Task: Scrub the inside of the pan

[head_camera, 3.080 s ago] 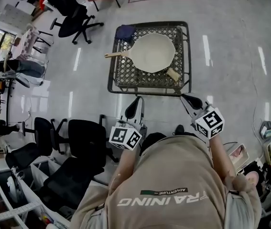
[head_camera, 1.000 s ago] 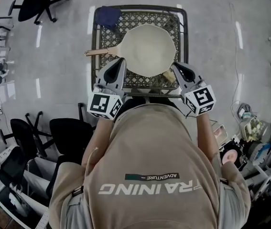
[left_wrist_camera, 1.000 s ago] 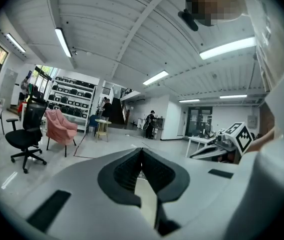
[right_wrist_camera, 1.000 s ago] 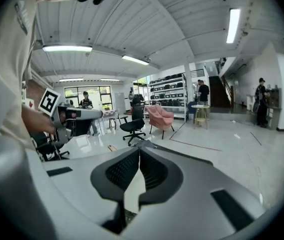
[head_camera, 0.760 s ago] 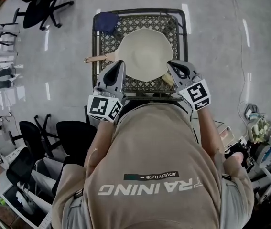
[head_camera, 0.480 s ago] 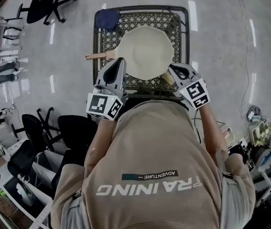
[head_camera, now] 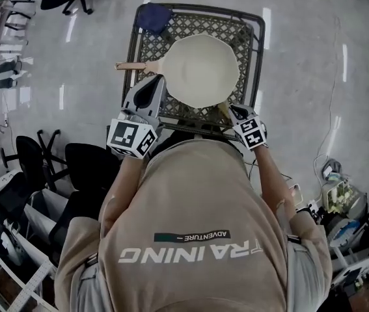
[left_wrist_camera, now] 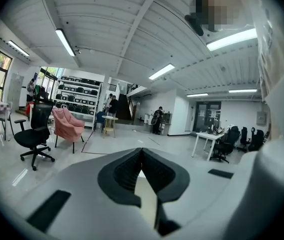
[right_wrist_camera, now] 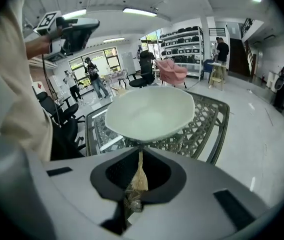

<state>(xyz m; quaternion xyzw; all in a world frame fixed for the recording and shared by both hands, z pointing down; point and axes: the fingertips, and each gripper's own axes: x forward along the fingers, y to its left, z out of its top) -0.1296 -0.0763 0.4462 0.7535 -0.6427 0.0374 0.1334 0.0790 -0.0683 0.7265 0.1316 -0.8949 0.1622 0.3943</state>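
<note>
Centrally, a cream pan (head_camera: pixel 200 69) sits on a black lattice table (head_camera: pixel 243 31), its wooden handle (head_camera: pixel 135 65) toward nine o'clock. At its five o'clock the right gripper (head_camera: pixel 235 112) pinches a tan scrubber (head_camera: pixel 224 111), jaws narrow. At seven o'clock the left gripper (head_camera: pixel 150 86) is closed on nothing. A blue cloth (head_camera: pixel 153 17) lies at eleven o'clock. Beyond are glossy grey floor (head_camera: pixel 314 77) and black office chairs (head_camera: pixel 86 168).

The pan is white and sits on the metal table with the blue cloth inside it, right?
No. The white pan sits on the metal table, but the blue cloth lies outside it, on the table's corner; the head view shows this.
</note>
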